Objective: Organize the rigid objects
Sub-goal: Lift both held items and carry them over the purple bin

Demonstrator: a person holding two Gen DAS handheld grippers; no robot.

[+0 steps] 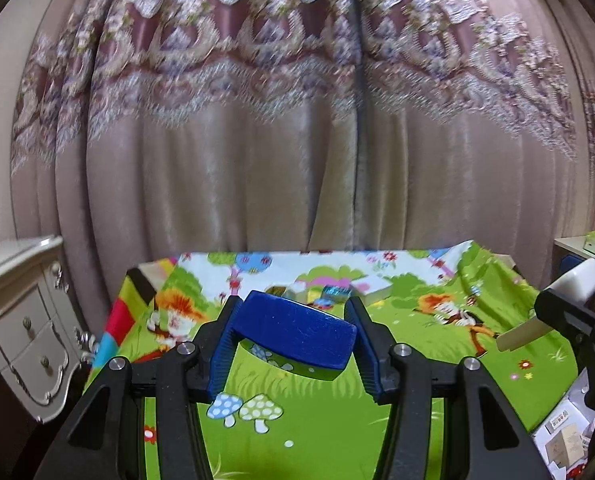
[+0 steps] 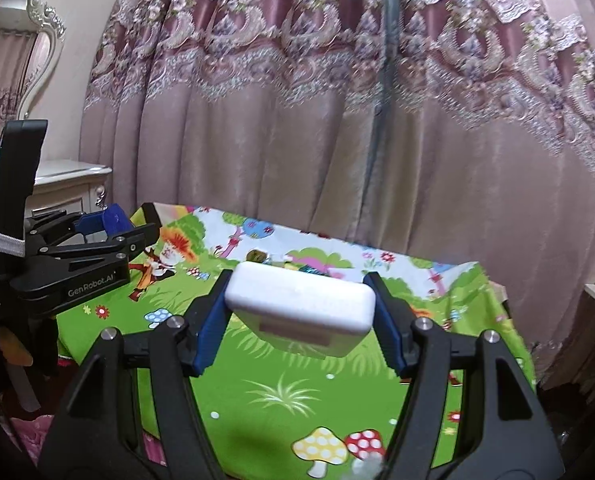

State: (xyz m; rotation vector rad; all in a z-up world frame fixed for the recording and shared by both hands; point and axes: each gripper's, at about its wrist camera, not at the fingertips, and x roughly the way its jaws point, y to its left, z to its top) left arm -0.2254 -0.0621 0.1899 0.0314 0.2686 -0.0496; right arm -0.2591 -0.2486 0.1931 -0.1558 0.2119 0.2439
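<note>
My left gripper (image 1: 293,300) is shut on a dark blue rounded block (image 1: 297,334), held above the cartoon-printed cloth (image 1: 337,408) that covers the table. The same gripper (image 2: 115,226) shows from the side at the left of the right wrist view, with the blue block (image 2: 115,216) between its pads. My right gripper (image 2: 299,276) is shut on a white rounded box (image 2: 301,304), also lifted over the cloth; that box (image 1: 577,280) appears at the right edge of the left wrist view. Several small boxes (image 1: 329,290) lie at the far end of the table, partly hidden behind the held objects.
Heavy patterned curtains (image 1: 297,140) hang right behind the table. A cream drawer cabinet (image 1: 25,320) stands at the left, with an ornate mirror (image 2: 13,60) above it. A small side table (image 1: 581,246) sits at the right. Cardboard boxes (image 1: 565,436) lie low at the right.
</note>
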